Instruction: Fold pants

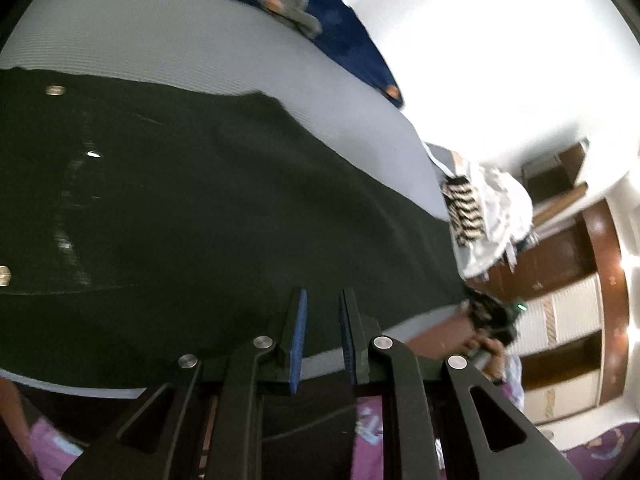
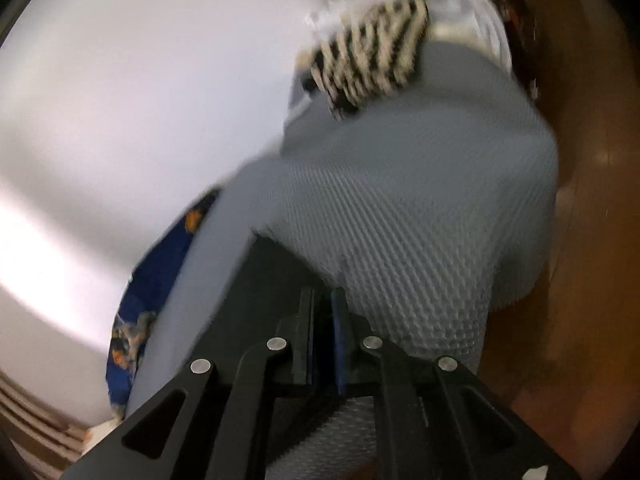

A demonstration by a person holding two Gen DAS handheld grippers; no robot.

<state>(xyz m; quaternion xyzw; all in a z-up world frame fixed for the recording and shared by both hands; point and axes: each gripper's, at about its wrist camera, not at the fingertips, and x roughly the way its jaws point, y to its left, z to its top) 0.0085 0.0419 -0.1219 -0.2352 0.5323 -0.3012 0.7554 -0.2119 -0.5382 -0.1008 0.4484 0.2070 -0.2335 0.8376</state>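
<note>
Black pants (image 1: pixel 200 200) lie spread flat across a grey textured mattress (image 1: pixel 160 40), with metal studs near the left edge. In the left wrist view my left gripper (image 1: pixel 322 340) hovers over the pants' near edge. Its blue pads (image 1: pixel 298 340) stand a small way apart with nothing between them. In the blurred right wrist view a strip of the pants (image 2: pixel 256 288) runs right up to my right gripper (image 2: pixel 324 332). Those fingers are nearly together, and I cannot see whether they press the cloth. A person's hand (image 1: pixel 460 336) is at the pants' right end.
A blue patterned cloth (image 1: pixel 320 12) lies along the mattress's far edge. A zebra-striped cloth with white laundry (image 1: pixel 464 212) sits at the mattress corner (image 2: pixel 372 52). Beyond it are a brown wooden floor (image 2: pixel 592 240) and wooden furniture (image 1: pixel 560 248).
</note>
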